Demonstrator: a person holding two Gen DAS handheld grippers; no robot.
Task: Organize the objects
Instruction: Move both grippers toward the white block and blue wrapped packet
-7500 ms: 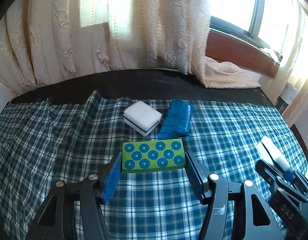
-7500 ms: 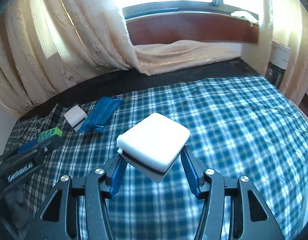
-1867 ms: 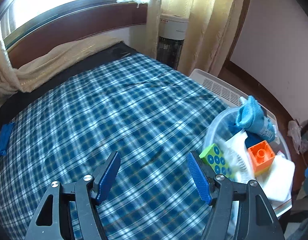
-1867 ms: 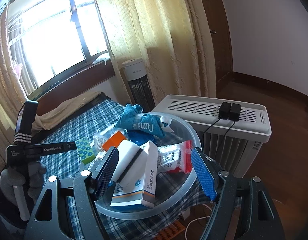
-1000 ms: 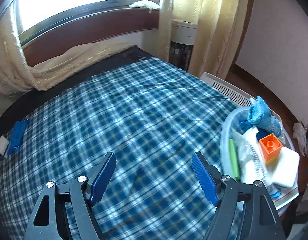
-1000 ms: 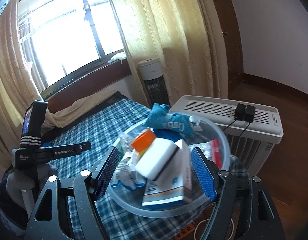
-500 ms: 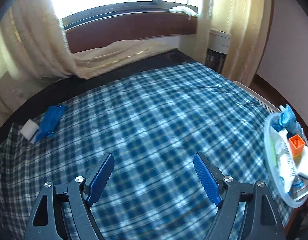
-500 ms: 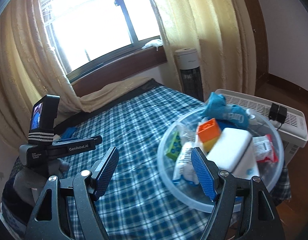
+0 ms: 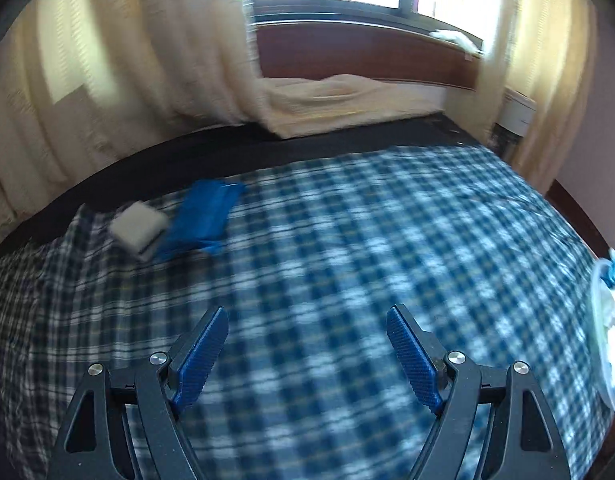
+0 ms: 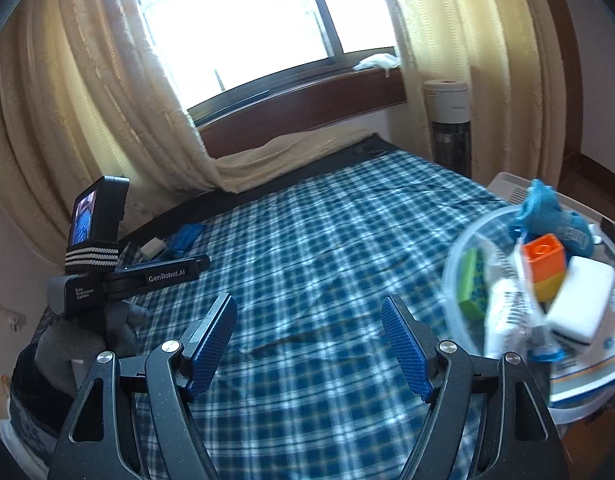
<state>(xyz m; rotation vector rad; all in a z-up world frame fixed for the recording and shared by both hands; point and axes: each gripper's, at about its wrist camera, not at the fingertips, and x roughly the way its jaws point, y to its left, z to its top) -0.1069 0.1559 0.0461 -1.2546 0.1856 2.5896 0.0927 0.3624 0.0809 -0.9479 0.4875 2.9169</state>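
Jaws on both of my tools are spread wide and they hold nothing. My left gripper [image 9: 307, 340] hangs over the blue checked bedcover [image 9: 347, 240], and in its view, which is blurred, I see between its blue pads [image 9: 199, 360] only the cloth. Far ahead and to the left, near the black edge of the bed, lies a white sponge [image 9: 139, 230] with a dark underside. A blue packet [image 9: 205, 216] lies just beside it on its right; I cannot tell if the two touch. At the right border of this view a small part of the clear plastic bowl [image 9: 599, 340] shows.

My right gripper [image 10: 309, 340] is also above the bedcover [image 10: 307, 240], with the bowl [image 10: 453, 264] close on its right side. In the bowl I see a green block with blue dots [image 10: 473, 280] standing on its edge at the left wall, an orange block [image 10: 545, 256] on top of the pile, a white sponge [image 10: 579, 300] leaning beside it, a light blue cloth [image 10: 547, 210] at the back, and a white and blue box [image 10: 587, 372] at the bottom. Other packets are there too, but they are too blurred to name.

In the right view the left gripper [image 10: 205, 264] is at the left, held by a hand in a grey glove [image 10: 83, 332], and it points toward the sponge [image 10: 153, 247] and the blue packet [image 10: 185, 238] far on the bed.
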